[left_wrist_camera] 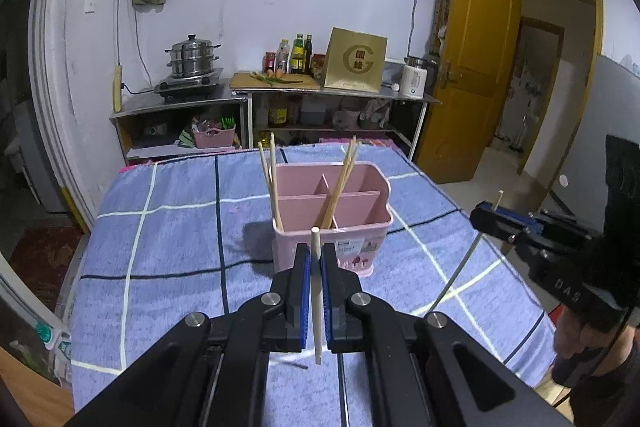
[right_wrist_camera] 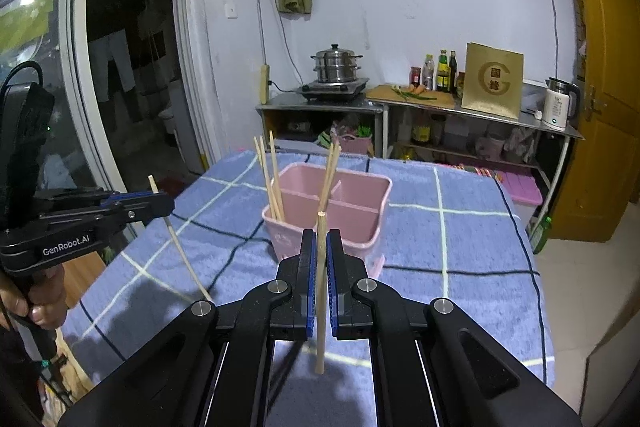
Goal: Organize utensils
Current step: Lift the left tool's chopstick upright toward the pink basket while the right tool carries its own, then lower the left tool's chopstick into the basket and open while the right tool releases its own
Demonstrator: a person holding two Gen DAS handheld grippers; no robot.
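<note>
Currently the left gripper [left_wrist_camera: 315, 259] is clenched on 1 pale wooden chopstick [left_wrist_camera: 316, 291], held upright between its blue pads, just near of the pink plastic divided utensil holder [left_wrist_camera: 360, 223]. That holder stands on the blue checked tablecloth [left_wrist_camera: 168, 227], with 2 more chopsticks [left_wrist_camera: 272, 183] leaning in its near-left compartment and another pair [left_wrist_camera: 340, 187] slanting across the middle. The right gripper [right_wrist_camera: 321, 259] grasps a second upright wooden chopstick [right_wrist_camera: 320, 291] in the same way, near the holder [right_wrist_camera: 356, 203]. Far behind, a steel steamer pot [right_wrist_camera: 337, 69] sits on a metal counter [right_wrist_camera: 320, 105].
</note>
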